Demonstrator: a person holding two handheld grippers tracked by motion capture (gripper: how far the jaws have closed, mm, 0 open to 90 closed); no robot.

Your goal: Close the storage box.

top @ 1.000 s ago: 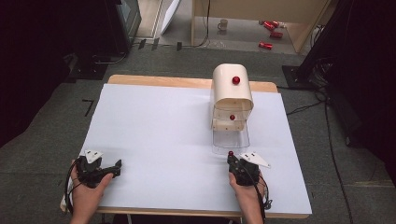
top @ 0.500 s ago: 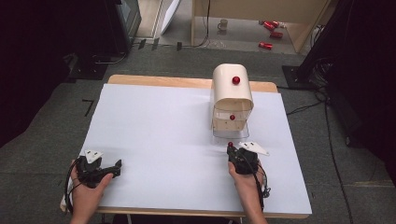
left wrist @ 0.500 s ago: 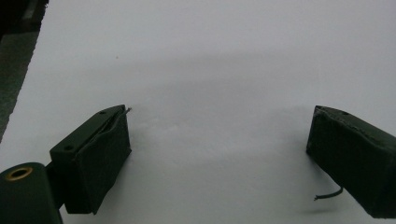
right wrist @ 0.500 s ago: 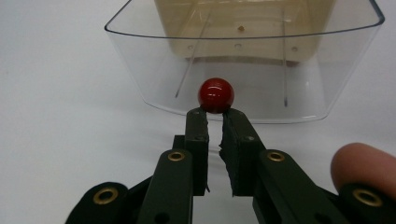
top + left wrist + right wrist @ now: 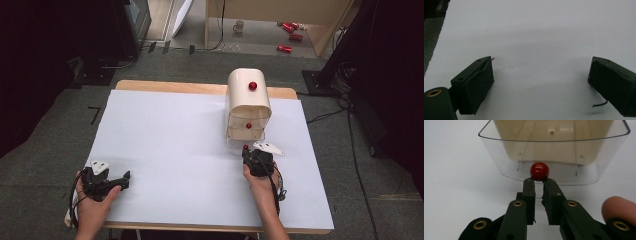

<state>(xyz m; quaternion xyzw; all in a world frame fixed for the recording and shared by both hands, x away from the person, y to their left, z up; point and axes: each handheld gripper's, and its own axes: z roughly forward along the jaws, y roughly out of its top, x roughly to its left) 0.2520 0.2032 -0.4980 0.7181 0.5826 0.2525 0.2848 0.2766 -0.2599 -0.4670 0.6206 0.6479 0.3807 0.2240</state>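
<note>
Table: a white-topped table [image 5: 190,150] with a wooden far edge carried everything; grey floor lay around it
Drawer unit: a small cream cabinet [image 5: 248,102] with a rounded top stood at the far right of the table, a red knob [image 5: 252,86] on its upper front and a second red knob [image 5: 248,125] lower down
Clear drawer: in the right gripper view a transparent drawer [image 5: 499,150] stuck out of the cream body toward the camera, its front wall curved, with a red ball knob [image 5: 539,171] at the middle of that wall
Right hand: the right hand [image 5: 261,177] reached in from the near edge with the forearm running almost straight toward the far side, wrapped around the gripper body just near of the cabinet
Right gripper: the right gripper [image 5: 539,182] pointed at the drawer front; its jaws were drawn almost together with a thin slit between them, their tips touching the underside of the ball knob — whether they truly pinched its stem I cannot tell
Fingertip: one fingertip [image 5: 619,208] rested on the gripper frame at the lower right of that view
Left hand: the left hand [image 5: 92,200] lay at the near left corner, forearm angled in from the near edge
Left gripper: the left gripper [image 5: 107,181] sat low over the bare sheet, pointing right — its jaws stood wide apart with nothing between them, well apart from the cabinet
</note>
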